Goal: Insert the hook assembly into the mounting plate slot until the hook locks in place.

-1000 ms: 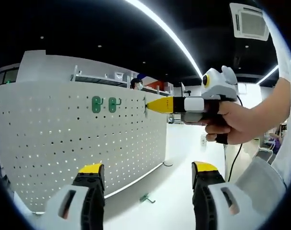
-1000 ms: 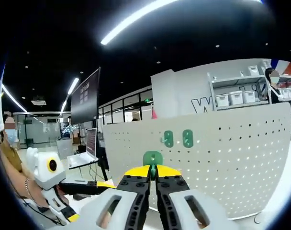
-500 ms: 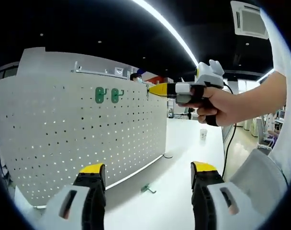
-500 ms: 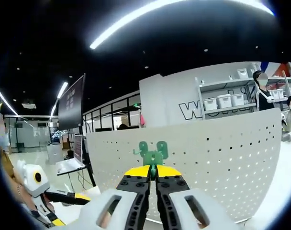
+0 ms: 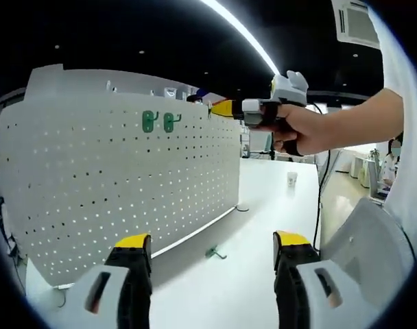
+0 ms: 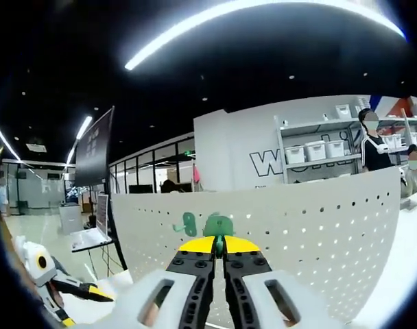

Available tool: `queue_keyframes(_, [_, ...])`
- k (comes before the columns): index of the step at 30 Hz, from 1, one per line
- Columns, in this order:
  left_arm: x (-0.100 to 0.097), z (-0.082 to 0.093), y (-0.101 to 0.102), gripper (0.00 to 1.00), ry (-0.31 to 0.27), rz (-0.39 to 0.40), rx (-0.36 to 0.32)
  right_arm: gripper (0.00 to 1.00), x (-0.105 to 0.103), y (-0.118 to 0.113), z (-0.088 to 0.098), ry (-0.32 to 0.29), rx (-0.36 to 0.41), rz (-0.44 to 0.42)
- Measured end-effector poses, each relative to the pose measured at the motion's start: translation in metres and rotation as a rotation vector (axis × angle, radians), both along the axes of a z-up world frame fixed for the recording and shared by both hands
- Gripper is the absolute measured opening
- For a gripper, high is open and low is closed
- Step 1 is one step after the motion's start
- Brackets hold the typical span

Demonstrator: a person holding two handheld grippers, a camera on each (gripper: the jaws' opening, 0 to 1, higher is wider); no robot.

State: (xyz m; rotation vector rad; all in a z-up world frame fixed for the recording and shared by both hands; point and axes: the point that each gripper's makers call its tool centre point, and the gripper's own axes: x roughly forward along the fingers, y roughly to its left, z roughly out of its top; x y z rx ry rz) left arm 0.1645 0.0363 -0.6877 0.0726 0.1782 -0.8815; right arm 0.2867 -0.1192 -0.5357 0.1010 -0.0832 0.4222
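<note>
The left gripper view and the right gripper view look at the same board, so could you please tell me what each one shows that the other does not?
Left gripper view: a small green hook lying loose on the white tabletop at the board's foot, and the open left claw.

Right gripper view: the right claw shut on a green hook, a black monitor screen, and shelves of white bins.

Shared: the white perforated pegboard with green hooks mounted near its top.
</note>
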Motion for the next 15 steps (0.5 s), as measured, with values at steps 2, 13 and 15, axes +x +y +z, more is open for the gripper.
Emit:
queue_keyframes(2, [-0.002,-0.003,0.002,0.74,0.006,-0.004,0.004,0.01,0.003,-0.001,0.002,-0.003,-0.002,-0.006])
queue_keyframes(13, [-0.010,-0.015,0.015,0.73,0.043,0.004,0.020,0.01,0.019,-0.007,0.007,-0.021,-0.013,-0.052])
queue_keyframes(15, [-0.012,-0.018,0.017,0.73,0.047,0.002,0.026,0.01,0.022,-0.008,0.007,-0.022,-0.014,-0.057])
